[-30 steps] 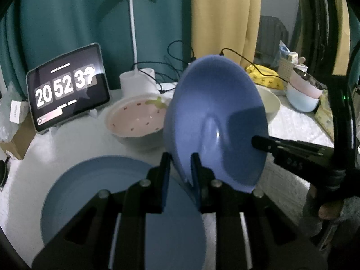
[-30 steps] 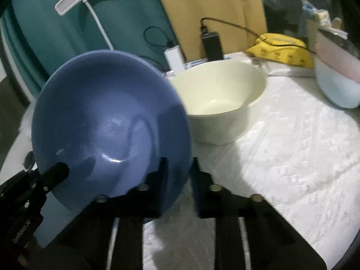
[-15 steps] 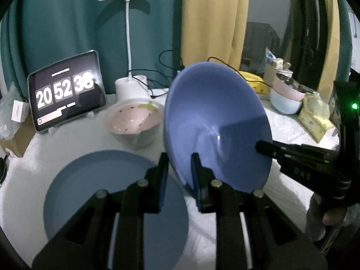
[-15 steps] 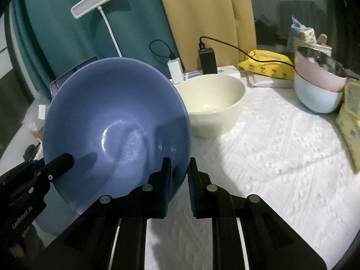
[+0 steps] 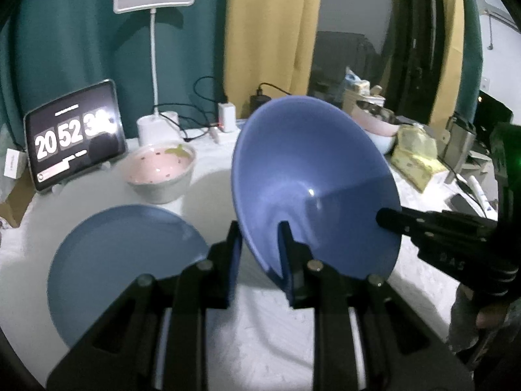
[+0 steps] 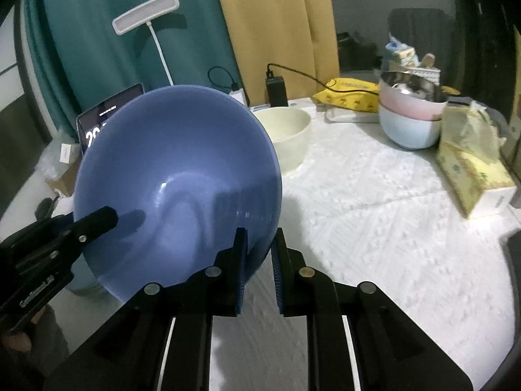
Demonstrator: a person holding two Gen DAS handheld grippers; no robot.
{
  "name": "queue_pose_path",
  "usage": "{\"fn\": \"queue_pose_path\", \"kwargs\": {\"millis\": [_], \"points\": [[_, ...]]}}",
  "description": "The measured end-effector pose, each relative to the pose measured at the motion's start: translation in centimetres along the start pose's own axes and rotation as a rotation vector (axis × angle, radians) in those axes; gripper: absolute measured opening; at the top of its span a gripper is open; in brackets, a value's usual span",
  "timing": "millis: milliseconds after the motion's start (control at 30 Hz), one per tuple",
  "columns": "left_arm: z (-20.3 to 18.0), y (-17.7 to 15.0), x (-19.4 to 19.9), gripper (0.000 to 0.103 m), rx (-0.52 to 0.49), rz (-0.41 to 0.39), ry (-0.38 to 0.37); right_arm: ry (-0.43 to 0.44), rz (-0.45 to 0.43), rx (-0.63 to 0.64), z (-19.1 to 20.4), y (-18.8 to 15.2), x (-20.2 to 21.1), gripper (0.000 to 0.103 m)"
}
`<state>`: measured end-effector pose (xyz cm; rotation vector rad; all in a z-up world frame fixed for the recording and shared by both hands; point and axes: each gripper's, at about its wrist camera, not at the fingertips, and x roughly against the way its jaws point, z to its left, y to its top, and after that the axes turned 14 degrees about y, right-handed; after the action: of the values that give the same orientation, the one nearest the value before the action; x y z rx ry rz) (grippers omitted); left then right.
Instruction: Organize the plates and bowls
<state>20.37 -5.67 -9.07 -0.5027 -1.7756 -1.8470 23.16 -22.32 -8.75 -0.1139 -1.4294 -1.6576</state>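
From the left wrist, the left gripper (image 5: 259, 247) clamps the tilted blue bowl (image 5: 312, 176) by its rim, above the table (image 5: 260, 342), right of the blue plate (image 5: 123, 260). From the right wrist, the right gripper (image 6: 259, 254) pinches the bowl's opposite rim; the cream bowl (image 6: 286, 133) sits beyond.

Blue bowl (image 5: 312, 176) tilted — both grippers' fingers (image 5: 286, 244) clamp its rim.

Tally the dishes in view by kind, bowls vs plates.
Bowls: 5 (blue bowl held by both grippers, pink speckled bowl, cream bowl, pink bowl stacked in a light blue bowl)
Plates: 1 (blue plate)
Total: 6
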Motion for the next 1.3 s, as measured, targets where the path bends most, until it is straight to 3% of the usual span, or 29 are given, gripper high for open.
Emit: {"fn": "queue_pose_path", "kwargs": {"millis": [333, 767, 1000, 1300], "points": [[-1.5, -0.7, 0.7, 0.022, -0.012, 0.083, -0.085, -0.027, -0.008, -0.026, 0.3, -1.1, 4.2, 0.016], [-2.8, -2.0, -1.8, 0.026, -0.084, 0.242, -0.078, -0.056, 0.051, -0.061, 0.4, -1.5, 3.9, 0.019], [-2.7, -2.1, -2.1, 0.028, -0.082, 0.226, -0.078, -0.044, 0.072, -0.07, 0.5, -1.4, 2.9, 0.026], [-1.7, -0.8, -1.3, 0.031, -0.042, 0.177, -0.087, -0.051, 0.072, -0.07, -0.1, -1.0, 2.1, 0.028]]}}
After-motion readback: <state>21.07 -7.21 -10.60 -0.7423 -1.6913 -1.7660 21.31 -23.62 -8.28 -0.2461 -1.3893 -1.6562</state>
